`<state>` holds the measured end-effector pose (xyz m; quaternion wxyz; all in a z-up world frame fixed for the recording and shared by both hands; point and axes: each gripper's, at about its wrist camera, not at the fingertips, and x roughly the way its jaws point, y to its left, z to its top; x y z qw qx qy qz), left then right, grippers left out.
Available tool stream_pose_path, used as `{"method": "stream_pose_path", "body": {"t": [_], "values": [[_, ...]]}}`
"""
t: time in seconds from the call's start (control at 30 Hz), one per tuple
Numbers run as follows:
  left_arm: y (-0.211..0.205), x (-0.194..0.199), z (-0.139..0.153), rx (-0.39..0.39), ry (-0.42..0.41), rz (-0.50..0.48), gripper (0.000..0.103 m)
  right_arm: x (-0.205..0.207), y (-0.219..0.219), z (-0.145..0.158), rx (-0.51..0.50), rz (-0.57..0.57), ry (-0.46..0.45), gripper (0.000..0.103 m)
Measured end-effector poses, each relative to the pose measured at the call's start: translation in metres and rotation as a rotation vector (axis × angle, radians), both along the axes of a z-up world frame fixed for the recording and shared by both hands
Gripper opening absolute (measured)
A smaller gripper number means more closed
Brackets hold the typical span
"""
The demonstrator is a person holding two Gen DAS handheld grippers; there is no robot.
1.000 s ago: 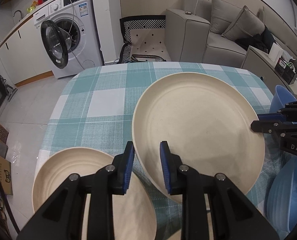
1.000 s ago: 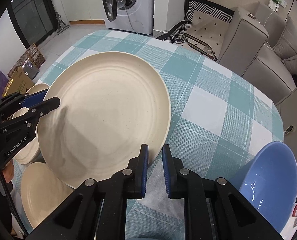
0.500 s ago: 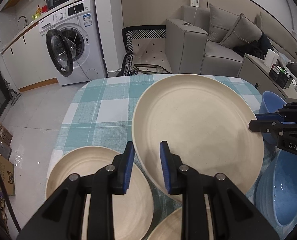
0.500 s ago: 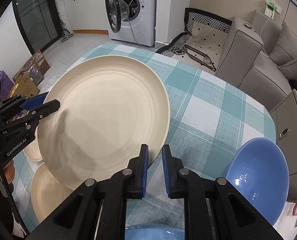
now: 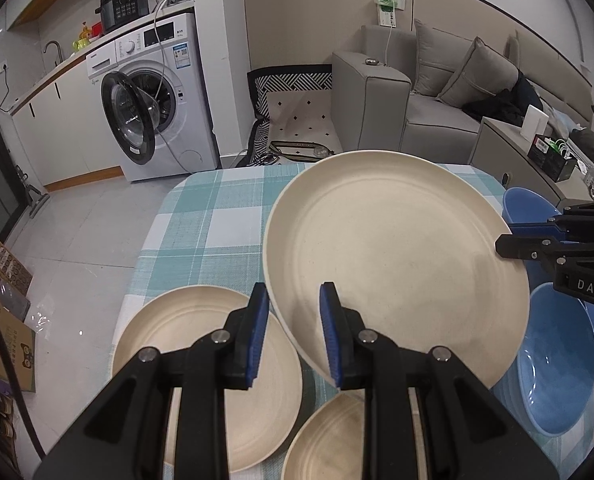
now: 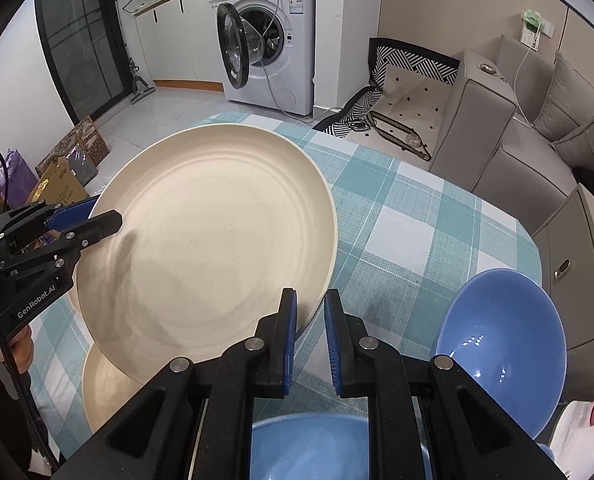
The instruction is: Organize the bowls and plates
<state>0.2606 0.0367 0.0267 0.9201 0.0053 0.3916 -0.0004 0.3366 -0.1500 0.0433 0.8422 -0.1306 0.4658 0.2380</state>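
Large cream plate (image 5: pixel 393 264) clear of checked tablecloth (image 5: pixel 213 232), left gripper (image 5: pixel 291 334) and right gripper (image 6: pixel 311 338) each clamped on opposite rims, blue bowls (image 6: pixel 501 344) at right.

We see a white washing machine (image 5: pixel 153 104) with its door open, a grey sofa (image 5: pixel 437 100), pale floor tiles (image 5: pixel 77 240) and beige walls (image 5: pixel 305 8).

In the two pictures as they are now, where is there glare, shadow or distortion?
Left wrist view: fisheye bends the walls and darkens the corners; the right claw casts a soft shadow on the big cream plate. Right wrist view: same bending; small white glints in the blue bowl; the left claw shadows the plate. Both are sharp.
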Motion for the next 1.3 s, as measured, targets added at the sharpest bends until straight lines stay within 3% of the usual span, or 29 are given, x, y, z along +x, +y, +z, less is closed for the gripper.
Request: {"method": "stream_pose_path", "body": {"t": [0.33, 1.3], "values": [[-0.002, -0.026, 0.013, 0.008, -0.039, 0.014, 0.024, -0.028, -0.006, 0.018, 0.031, 0.007, -0.044, 0.014], [0.003, -0.103, 0.02, 0.007, -0.118, 0.042, 0.024, -0.103, -0.004, 0.03, 0.05, 0.036, -0.119, 0.014]]}}
